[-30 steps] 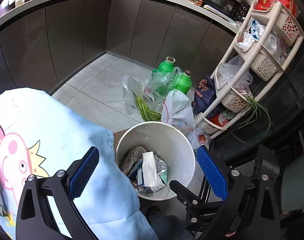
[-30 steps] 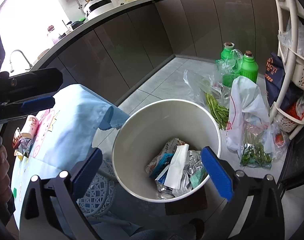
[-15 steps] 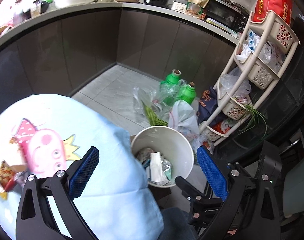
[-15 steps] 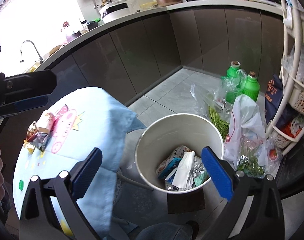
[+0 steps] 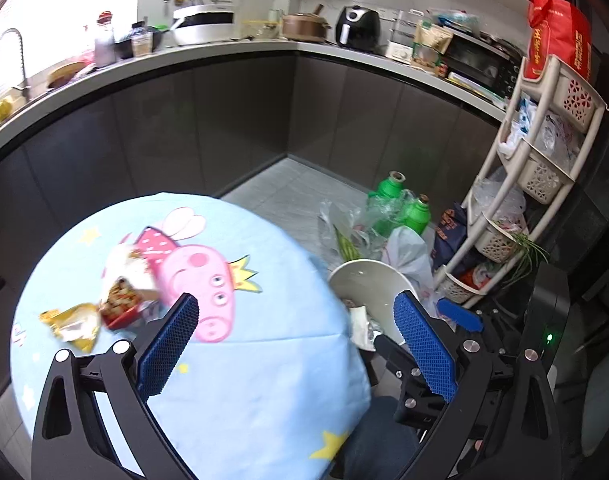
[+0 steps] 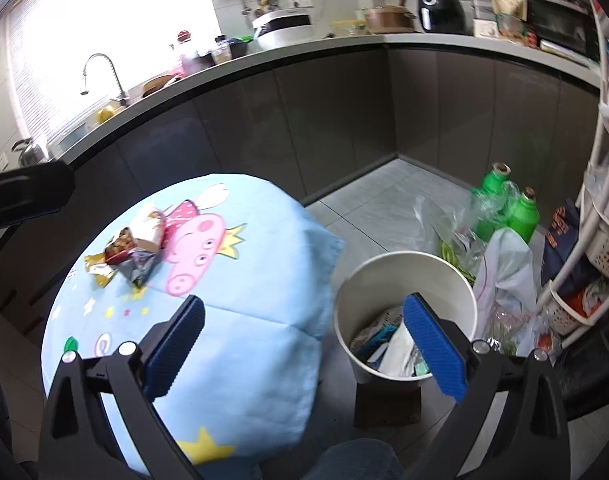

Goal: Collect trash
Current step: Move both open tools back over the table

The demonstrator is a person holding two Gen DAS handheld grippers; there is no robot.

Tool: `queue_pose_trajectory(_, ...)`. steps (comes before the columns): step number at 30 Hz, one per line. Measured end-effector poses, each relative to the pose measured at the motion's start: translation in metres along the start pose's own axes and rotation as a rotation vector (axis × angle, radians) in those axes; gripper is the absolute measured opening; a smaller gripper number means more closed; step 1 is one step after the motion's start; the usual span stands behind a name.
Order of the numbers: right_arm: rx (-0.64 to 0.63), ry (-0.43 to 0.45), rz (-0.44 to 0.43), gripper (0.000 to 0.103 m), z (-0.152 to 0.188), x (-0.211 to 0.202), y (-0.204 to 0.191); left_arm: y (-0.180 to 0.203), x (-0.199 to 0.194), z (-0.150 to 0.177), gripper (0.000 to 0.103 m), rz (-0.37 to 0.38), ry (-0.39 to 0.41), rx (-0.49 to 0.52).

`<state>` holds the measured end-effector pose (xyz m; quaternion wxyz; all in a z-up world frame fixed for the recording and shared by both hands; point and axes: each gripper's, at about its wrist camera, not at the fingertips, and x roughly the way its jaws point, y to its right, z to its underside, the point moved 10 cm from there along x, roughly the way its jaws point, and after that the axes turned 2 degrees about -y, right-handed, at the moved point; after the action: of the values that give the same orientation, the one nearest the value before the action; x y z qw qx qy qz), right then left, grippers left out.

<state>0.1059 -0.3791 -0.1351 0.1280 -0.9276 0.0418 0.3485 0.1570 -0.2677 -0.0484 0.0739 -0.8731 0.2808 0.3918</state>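
Gaping wide, empty: left gripper (image 5: 296, 344), right gripper (image 6: 304, 338).

Little is reading clearly here. The red bag (image 5: 560, 36) sitting on top of the shelf rack (image 5: 544, 184) is carrying yellow characters down its side, too blurred to make out. The dark blue bag (image 6: 560, 236) leaning at the foot of that rack is showing orange lettering, also unreadable. The snack wrappers (image 6: 124, 252) are showing no legible print.
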Motion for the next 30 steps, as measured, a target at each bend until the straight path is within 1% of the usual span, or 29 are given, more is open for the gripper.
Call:
queue_pose_trajectory(5, -0.052, -0.005, -0.018, 0.099, -0.003, -0.004, -0.031, -0.031, -0.022, 0.015, 0.094, -0.049, 0.004, -0.043)
queue_pose_trajectory(11, -0.106, -0.023, -0.044, 0.099, 0.000, -0.003, -0.062, -0.072, -0.035, 0.036, 0.094, -0.092, -0.008, -0.107)
queue_pose_trajectory(18, -0.162, -0.055, -0.078, 0.100, 0.007, 0.003, -0.097, -0.147, -0.049, 0.080, 0.094, -0.169, -0.045, -0.247)
queue_pose_trajectory(23, -0.205, -0.086, -0.106, 0.099, 0.012, 0.013, -0.122, -0.203, -0.062, 0.121, 0.094, -0.218, -0.072, -0.363)
queue_pose_trajectory(27, -0.246, -0.117, -0.137, 0.100, 0.016, 0.023, -0.148, -0.236, -0.071, 0.149, 0.094, -0.243, -0.087, -0.444)
queue_pose_trajectory(30, -0.278, -0.134, -0.159, 0.100, 0.017, 0.032, -0.169, -0.255, -0.074, 0.164, 0.094, -0.251, -0.095, -0.495)
